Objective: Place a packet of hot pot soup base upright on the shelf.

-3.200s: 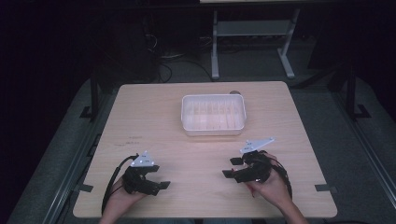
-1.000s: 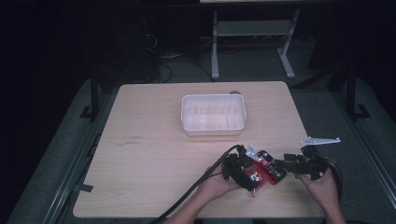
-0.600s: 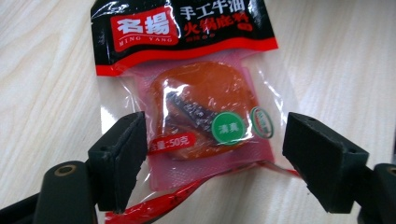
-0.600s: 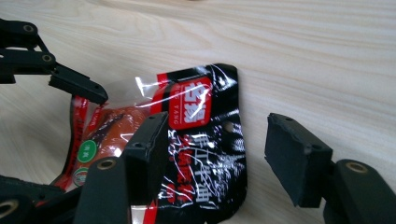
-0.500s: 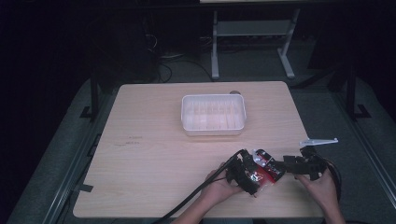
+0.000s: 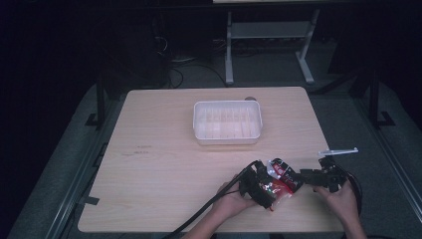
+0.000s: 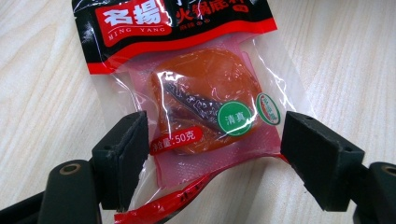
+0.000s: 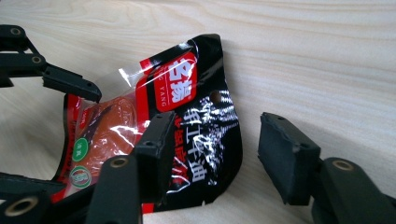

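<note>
In the high view, a light wooden worktop is seen with a white plastic tray set near the middle of its far edge. Close to the near edge, toward the right corner, a red and black sauce packet lies between the two tools: the left tool is held at the packet's left end by the left hand, and the right tool is held just beside its right end by the right hand. In the left gripper view, the sauce packet is seen flat on the worktop, an orange block showing through its clear window, and the left tool is spread wide, its jaws standing at either side of the packet's lower part, apparently without pressing it. In the right gripper view, the right tool is also parted; its left jaw lies over the black printed end of the sauce packet, and its right jaw stands clear over bare wood.
</note>
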`<state>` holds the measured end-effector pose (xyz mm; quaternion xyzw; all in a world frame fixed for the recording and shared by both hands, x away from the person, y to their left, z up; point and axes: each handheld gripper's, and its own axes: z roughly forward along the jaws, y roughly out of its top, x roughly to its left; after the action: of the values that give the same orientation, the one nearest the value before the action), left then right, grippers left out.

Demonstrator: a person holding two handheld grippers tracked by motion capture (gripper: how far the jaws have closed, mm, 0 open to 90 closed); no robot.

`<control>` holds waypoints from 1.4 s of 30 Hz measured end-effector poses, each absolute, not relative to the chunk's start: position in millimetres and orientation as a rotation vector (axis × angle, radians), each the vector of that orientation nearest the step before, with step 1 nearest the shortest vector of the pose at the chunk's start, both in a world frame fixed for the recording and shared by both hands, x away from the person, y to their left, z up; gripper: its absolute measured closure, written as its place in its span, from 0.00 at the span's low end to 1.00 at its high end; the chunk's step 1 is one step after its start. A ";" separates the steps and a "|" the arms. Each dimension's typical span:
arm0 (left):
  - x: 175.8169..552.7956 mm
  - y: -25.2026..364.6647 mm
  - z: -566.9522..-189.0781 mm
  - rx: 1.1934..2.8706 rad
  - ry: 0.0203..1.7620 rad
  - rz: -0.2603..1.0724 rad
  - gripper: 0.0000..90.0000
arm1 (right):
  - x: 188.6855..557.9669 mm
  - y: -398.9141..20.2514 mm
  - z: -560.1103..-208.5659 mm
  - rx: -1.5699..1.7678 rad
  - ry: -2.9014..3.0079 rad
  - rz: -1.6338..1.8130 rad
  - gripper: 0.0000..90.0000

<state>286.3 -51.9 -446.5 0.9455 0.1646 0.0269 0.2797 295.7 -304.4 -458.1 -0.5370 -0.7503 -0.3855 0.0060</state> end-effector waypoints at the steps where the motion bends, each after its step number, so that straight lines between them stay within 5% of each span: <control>1: 286.1 -51.5 -447.1 2.532 0.443 0.072 0.26 | 295.6 -305.0 -458.5 -1.682 -2.344 -1.202 0.52; 18: 285.7 -49.6 -448.8 2.537 0.431 0.072 0.28 | 299.3 -304.2 -469.6 -1.594 -2.213 -1.187 0.65; 27: 286.8 -47.4 -451.0 2.518 0.430 0.066 0.29 | 303.4 -308.9 -472.5 -1.566 -2.110 -1.232 0.80; 33: 287.4 -45.8 -451.8 2.504 0.429 0.068 0.30 | 299.9 -302.6 -465.0 -1.582 -2.207 -1.188 0.98; 42: 291.0 -35.8 -448.6 2.452 0.433 0.035 0.29 | 296.0 -300.2 -452.2 -1.556 -2.229 -1.229 0.99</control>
<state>291.0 -35.8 -448.6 0.9328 0.1649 0.0133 0.3201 296.0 -300.2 -452.2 -0.5200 -0.7449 -0.4105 0.0789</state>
